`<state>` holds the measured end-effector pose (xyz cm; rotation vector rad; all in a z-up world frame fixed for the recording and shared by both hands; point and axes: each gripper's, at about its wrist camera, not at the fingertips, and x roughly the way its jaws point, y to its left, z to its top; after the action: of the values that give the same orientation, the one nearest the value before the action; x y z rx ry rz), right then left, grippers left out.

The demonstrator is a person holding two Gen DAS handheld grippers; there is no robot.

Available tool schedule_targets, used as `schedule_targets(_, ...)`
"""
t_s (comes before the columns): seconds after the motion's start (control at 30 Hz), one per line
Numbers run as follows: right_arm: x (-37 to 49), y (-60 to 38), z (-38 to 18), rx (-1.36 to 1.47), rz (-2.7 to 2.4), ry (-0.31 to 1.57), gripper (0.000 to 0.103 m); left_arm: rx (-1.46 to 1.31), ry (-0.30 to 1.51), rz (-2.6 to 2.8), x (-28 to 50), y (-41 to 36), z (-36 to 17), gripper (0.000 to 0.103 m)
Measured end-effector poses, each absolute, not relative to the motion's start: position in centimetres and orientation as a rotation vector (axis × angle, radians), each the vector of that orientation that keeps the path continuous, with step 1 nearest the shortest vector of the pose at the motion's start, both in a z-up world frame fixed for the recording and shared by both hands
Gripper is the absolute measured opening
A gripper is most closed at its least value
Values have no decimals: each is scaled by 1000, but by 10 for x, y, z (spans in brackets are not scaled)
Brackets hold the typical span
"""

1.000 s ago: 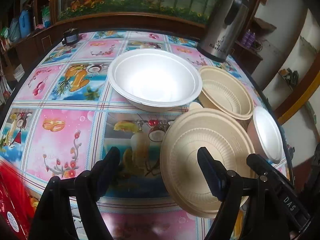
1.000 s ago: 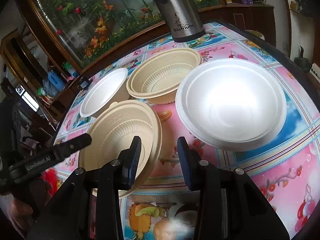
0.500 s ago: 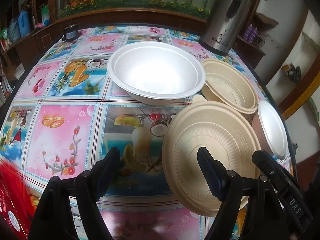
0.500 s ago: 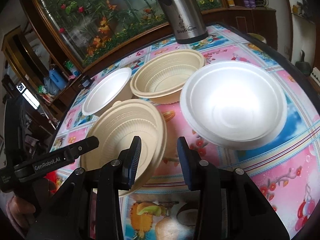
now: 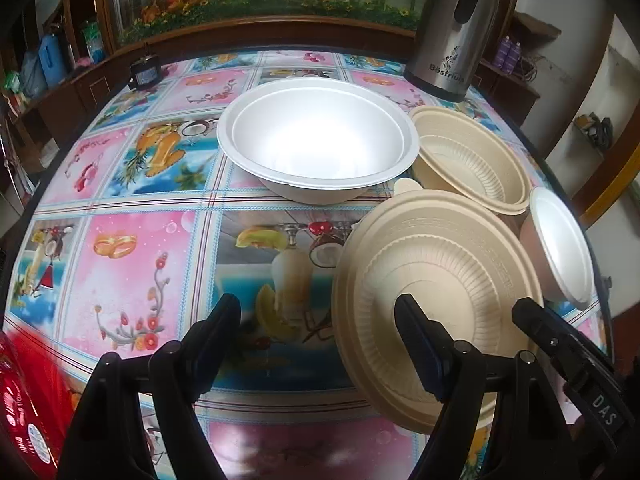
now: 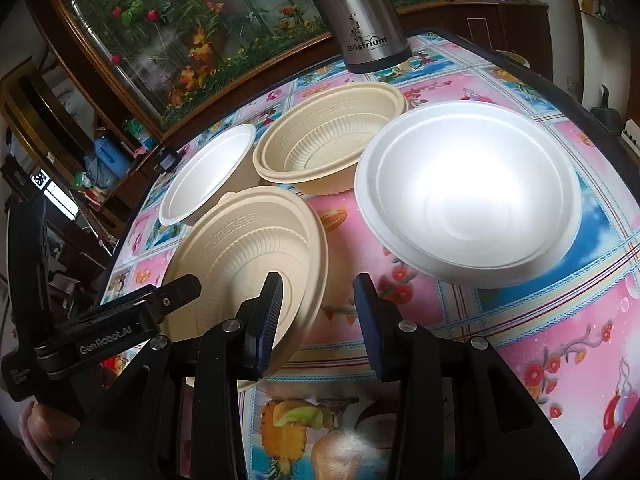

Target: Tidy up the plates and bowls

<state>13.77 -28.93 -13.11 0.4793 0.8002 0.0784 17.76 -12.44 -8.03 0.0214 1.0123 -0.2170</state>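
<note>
Beige plate (image 5: 436,280), tilted near the table's (image 5: 132,248) front edge, stands just before the large white bowl (image 5: 316,136). Left tool (image 5: 320,336) gapes, empty, one finger across the plate.

Right view: right tool (image 6: 316,308) is spread, straddling the plate's rim (image 6: 316,264), unclamped. A loose pinch could drop it. Count: one plate, one beige bowl (image 6: 328,140), two white bowls.

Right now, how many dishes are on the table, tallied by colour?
White foam bowls: 2, the large one and the small one.
Beige ribbed bowls: 2, the near one tilted between the gripper tips, and the far one by the steel flask.
Total: 4 dishes.
</note>
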Motion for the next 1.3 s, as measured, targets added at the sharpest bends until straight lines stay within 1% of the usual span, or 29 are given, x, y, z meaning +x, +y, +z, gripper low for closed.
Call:
schedule_targets(0.3,141,-282,-133,453,71,811,37,48,989,-184,177,-123,-80,79)
schedule_targets(0.33,141,-282,-133,449,64,811,35,56,987,-180,177,-123,-80,79)
schedule_targets(0.37,141,-281,-133,440,51,810,32,62,987,-178,177,-124,-81,79)
schedule_targets(0.43,142,-281,-135,434,43,819,30,79,981,-176,176,-126,-82,77)
schedule_targets(0.5,141,-281,-135,430,41,819,27,94,983,-172,177,-127,-84,71)
schedule_targets(0.53,141,-280,-134,417,30,816,24,94,989,-174,177,-127,-85,65)
schedule_targets(0.57,141,-280,-134,408,20,814,22,88,997,-180,178,-126,-87,62)
schedule_targets(0.63,140,-280,-133,406,21,807,22,61,1014,-209,179,-124,-89,52)
schedule_targets(0.67,139,-279,-133,403,21,802,19,52,1018,-223,179,-124,-89,49)
schedule_targets(0.73,138,-276,-131,382,27,793,16,53,1023,-249,177,-128,-90,36)
schedule_targets(0.77,137,-273,-130,365,23,785,16,55,1025,-260,176,-130,-91,32)
schedule_targets(0.83,135,-270,-129,346,20,774,16,49,1032,-283,175,-132,-92,22)
schedule_targets(0.9,134,-269,-128,344,23,767,15,48,1036,-299,174,-134,-92,17)
schedule_targets(0.93,133,-269,-128,343,23,766,15,49,1036,-306,174,-135,-92,16)
schedule_targets(1.3,130,-276,-129,369,2,779,14,108,989,-287,164,-148,-86,15)
